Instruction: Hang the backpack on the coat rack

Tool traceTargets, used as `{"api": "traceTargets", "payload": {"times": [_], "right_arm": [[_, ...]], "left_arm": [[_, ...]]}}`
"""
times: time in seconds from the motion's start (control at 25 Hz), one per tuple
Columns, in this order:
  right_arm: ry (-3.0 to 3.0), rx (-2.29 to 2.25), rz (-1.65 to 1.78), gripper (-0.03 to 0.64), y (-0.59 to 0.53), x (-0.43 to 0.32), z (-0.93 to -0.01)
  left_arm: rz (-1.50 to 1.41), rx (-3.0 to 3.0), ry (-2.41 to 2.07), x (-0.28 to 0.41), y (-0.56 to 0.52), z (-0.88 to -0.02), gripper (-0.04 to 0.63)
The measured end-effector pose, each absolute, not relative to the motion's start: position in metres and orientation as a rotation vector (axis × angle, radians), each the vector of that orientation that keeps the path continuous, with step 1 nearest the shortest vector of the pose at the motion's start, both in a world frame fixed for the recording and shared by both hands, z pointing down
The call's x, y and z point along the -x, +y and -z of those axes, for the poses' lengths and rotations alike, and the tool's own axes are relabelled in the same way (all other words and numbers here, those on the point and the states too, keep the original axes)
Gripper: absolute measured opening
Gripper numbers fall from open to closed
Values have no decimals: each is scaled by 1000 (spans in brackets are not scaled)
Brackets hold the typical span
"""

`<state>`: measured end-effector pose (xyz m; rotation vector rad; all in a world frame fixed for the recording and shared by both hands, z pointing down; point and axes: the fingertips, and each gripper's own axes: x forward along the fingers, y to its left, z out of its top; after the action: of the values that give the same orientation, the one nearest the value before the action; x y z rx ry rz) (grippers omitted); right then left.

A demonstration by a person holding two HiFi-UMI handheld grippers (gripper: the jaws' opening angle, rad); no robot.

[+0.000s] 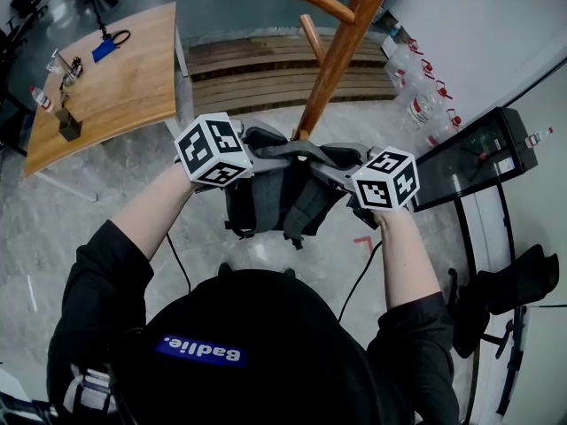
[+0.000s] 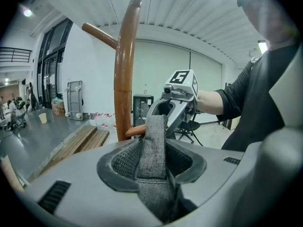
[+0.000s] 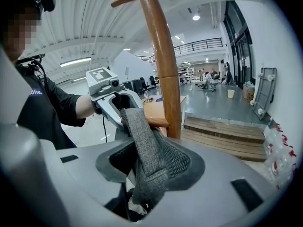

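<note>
A dark grey backpack (image 1: 282,200) hangs at the foot of the wooden coat rack pole (image 1: 335,56), between my two grippers. Its grey handle strap (image 2: 155,126) is looped over a short wooden peg (image 2: 136,130) on the pole. My left gripper (image 1: 270,151) and right gripper (image 1: 330,168) face each other from either side of that strap. In the left gripper view the strap lies loose in the gap of the left gripper (image 2: 152,150), with space on both sides. The right gripper view shows the same strap (image 3: 142,141) slack between the jaws of the right gripper (image 3: 147,160). Both stand open.
Higher pegs (image 1: 321,2) stick out from the pole. A wooden table (image 1: 106,78) with small items stands at the left. Wooden steps (image 1: 257,69) run behind the rack. Water bottles (image 1: 423,91) and a black cabinet (image 1: 469,158) line the right wall.
</note>
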<state>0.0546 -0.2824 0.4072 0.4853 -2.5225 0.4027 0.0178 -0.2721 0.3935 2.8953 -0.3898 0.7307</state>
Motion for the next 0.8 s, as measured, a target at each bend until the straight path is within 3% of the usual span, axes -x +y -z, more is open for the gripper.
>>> {"api": "traceTargets", "payload": {"times": [0.2,0.8], "right_arm": [[-2557,-531,-360,173,-279,-65,-401],[-2767,-725,-116,173,-231,-64,-339]], "left_arm": [[-724,-2940,-413,-11,-269,-382,153],[-481,-3112,-566,-11,-214,-329,153]]}}
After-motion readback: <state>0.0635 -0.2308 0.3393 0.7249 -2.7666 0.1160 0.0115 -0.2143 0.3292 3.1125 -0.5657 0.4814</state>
